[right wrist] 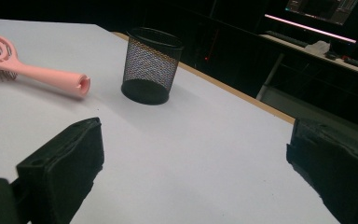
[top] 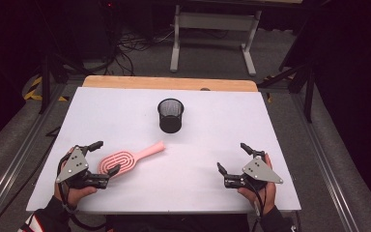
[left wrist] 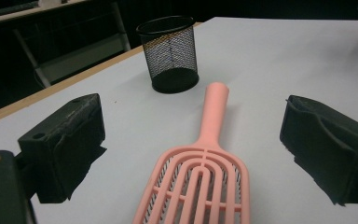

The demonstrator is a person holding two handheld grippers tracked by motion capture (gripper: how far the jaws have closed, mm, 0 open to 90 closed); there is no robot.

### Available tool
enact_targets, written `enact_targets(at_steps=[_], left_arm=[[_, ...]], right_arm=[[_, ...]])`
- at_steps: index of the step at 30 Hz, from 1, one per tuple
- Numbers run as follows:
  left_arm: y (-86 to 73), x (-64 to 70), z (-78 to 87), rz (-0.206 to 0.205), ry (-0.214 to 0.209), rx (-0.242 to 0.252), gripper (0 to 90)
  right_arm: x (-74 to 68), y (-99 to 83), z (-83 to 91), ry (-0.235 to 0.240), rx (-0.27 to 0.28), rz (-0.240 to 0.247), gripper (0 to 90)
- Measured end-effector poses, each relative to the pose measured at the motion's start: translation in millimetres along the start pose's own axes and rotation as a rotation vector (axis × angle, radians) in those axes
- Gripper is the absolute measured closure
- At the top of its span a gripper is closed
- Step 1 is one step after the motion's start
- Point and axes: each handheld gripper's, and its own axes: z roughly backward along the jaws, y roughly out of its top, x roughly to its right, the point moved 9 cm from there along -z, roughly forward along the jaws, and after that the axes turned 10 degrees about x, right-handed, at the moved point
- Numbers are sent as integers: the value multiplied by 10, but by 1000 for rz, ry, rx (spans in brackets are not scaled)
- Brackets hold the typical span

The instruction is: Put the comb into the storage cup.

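A pink hairbrush is seen lying flat on the white counter, near the left front corner. Its wide head is turned toward the front edge and its handle is pointed toward the middle of the counter. A black mesh cup is stood upright farther back, about midway between the left and right edges, well apart from the brush.

The left claw is held wide open right at the brush head. In the left gripper view the brush is seen lying between the two jaws, and it is not touched by either one. Nothing is gripped yet. The right claw is also held open, near the right front corner, and nothing is held in it. In the right gripper view the cup and the brush handle are seen farther off.

The step in hand is judged to be the reach for the brush, so that it can be picked up. It is likely meant to be put into the cup, but that is only a guess.

For the next move, the left claw needs to be brought a bit lower and closed around the brush head or the neck. A firm grip is needed, because the brush is long and could tip. Then it must be lifted, turned upright and carried over the cup's open top.
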Motion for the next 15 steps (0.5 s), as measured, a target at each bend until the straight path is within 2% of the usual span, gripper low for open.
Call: enact_targets(at_steps=[7, 9, 11, 15], left_arm=[[-37, 15, -18, 5, 1, -28, 95], [-28, 1, -8, -3, 5, -26, 103], [-21, 1, -3, 10, 8, -20, 114], [-13, -17, 6, 6, 22, -22, 132]], right_arm=[[25, -20, -19, -9, -10, 2, 42], [33, -29, -26, -16, -13, 10, 42], [43, -38, -24, -22, -17, 6, 42], [51, -48, -27, -23, -22, 7, 42]])
